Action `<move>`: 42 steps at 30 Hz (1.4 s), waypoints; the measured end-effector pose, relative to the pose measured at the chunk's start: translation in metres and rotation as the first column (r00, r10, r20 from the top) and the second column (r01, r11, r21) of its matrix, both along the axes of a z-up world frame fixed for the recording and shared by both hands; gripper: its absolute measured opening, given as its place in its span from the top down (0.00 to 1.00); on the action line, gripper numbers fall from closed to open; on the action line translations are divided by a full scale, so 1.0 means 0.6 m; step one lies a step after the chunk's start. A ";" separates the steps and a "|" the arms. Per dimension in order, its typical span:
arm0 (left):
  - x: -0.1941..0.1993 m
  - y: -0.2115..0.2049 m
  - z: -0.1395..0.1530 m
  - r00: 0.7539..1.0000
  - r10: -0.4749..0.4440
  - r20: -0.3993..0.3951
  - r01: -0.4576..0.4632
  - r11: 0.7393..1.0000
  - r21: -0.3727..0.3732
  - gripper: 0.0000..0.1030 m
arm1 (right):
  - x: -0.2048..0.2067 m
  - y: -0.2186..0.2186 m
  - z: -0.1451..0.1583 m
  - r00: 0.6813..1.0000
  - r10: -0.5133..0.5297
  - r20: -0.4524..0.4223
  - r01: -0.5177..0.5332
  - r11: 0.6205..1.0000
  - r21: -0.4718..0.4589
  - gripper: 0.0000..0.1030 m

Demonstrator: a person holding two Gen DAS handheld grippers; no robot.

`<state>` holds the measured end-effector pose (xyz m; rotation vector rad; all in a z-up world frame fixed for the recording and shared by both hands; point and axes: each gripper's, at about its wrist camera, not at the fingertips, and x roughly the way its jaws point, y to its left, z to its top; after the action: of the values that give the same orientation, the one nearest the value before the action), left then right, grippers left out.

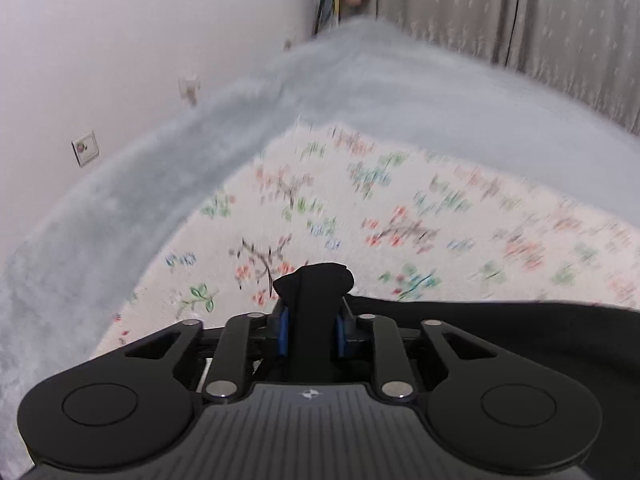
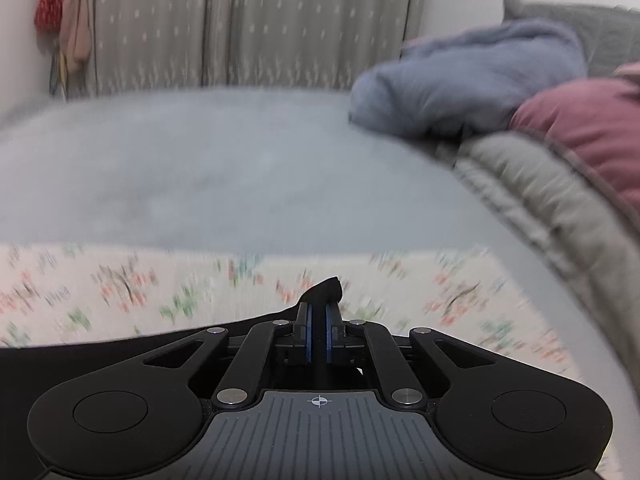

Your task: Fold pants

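The black pants (image 1: 500, 320) hang stretched between my two grippers above a floral sheet (image 1: 360, 208). My left gripper (image 1: 311, 320) is shut on a thick bunched corner of the pants, which pokes out past the blue pads. In the right wrist view the pants (image 2: 80, 364) run off to the left, and my right gripper (image 2: 319, 334) is shut on a thin edge of them. Most of the garment is hidden below the gripper bodies.
The floral sheet (image 2: 120, 288) lies on a grey-blue fuzzy blanket (image 2: 220, 168) on a bed. A blue-grey bundle (image 2: 468, 76), a maroon cushion (image 2: 588, 128) and a grey quilt (image 2: 552, 204) are piled at the right. A white wall (image 1: 120, 40) with sockets stands left, curtains (image 2: 240, 20) behind.
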<state>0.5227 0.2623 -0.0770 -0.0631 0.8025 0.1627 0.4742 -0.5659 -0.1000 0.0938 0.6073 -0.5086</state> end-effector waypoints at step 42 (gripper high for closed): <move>-0.501 0.106 0.018 0.998 0.058 0.011 -0.055 0.981 -0.187 0.43 | -0.825 0.111 -0.037 0.997 -0.035 -0.064 0.045 0.985 0.168 0.52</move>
<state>0.2218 0.3256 -0.0663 -0.2640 0.7985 0.1403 -0.0207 -0.4994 -0.1219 0.2530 0.7086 -0.4991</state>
